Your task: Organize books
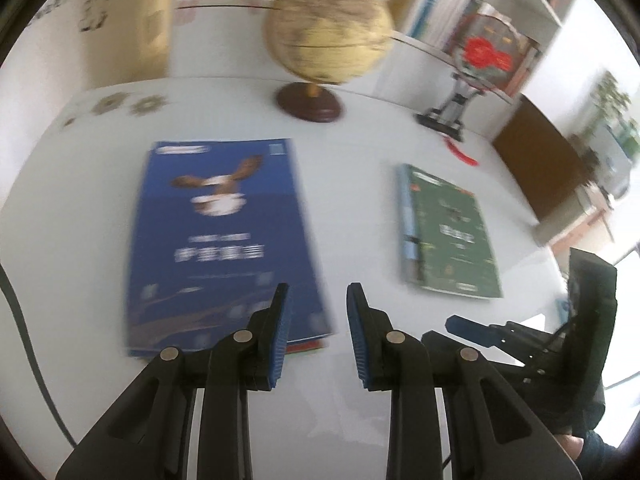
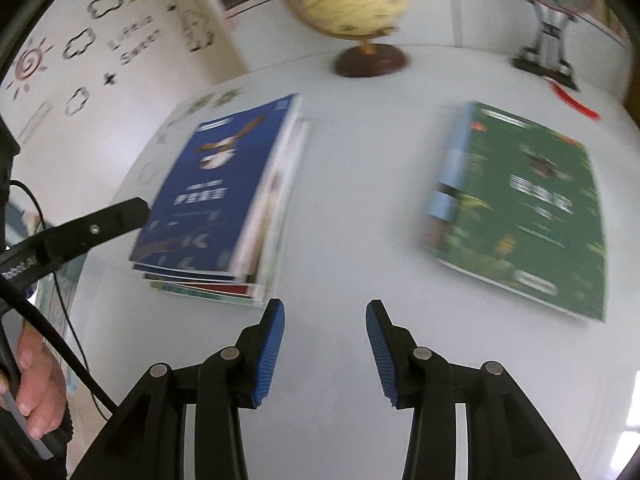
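Two claws are in sight: the left claw [image 1: 317, 292] and the right claw [image 2: 325, 308], each with two blue-padded fingers. On the white table [image 2: 352, 208] there are two piles of books. The left pile [image 2: 224, 216], topped by one blue book [image 1: 224, 236], holds perhaps four or five books, though blur hides the exact number. The right pile shows one green book [image 2: 528, 208] over what looks like one light blue book [image 2: 446, 184]. One globe [image 1: 328, 28] and one silver-footed ornament [image 1: 460, 108] stand behind them.
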A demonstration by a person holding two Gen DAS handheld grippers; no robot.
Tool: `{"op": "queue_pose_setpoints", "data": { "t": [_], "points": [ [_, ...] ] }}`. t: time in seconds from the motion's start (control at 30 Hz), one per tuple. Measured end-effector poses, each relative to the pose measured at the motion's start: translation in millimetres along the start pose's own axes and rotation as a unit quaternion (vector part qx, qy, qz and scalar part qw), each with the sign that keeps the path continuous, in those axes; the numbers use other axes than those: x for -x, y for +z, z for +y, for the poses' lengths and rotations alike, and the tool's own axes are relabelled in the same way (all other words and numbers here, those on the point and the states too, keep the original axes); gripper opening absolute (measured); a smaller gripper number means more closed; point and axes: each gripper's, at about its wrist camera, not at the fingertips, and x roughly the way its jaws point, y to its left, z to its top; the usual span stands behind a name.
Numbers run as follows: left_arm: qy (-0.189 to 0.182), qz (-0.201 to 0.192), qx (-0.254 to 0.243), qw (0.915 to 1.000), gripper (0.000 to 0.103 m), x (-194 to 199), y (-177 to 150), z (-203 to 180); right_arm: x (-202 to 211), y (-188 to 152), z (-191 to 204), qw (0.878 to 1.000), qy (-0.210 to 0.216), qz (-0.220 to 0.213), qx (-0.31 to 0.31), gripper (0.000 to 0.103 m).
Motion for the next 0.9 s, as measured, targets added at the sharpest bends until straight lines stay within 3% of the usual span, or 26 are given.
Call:
{"op": "queue_pose_setpoints", "data": {
  "t": [0.17,0.23,0.3,0.4,0.5,0.63,0.9],
  "points": [
    [-0.062,0.028,-0.02,0.9975,0.025,-27,5,-48,26,-7,-53,0.998,-0.034,-0.005,-0.061,0.041],
    [-0.092,0.062,-0.023,0.9936,0.025,-47,7,-70,36,-9,-78,0.995,-0.04,-0.01,-0.091,0.042],
    [-0.103,0.085,-0.025,0.9907,0.025,-62,9,-86,44,-11,-105,0.992,-0.044,-0.016,-0.117,0.045],
    [-0.117,0.09,-0.008,0.989,0.025,-90,13,-105,47,-5,-145,0.988,-0.052,-0.017,-0.146,0.045],
    [-0.11,0.102,0.011,0.9886,0.025,-121,16,-113,45,3,-183,0.984,-0.058,-0.019,-0.167,0.045],
    [-0.098,0.124,0.034,0.9869,0.025,-158,16,-119,38,12,-220,0.978,-0.034,-0.017,-0.204,0.045],
    [-0.083,0.127,0.064,0.9864,0.025,-172,10,-123,16,19,-241,0.979,0.013,-0.001,-0.202,0.045]
  ]
}}
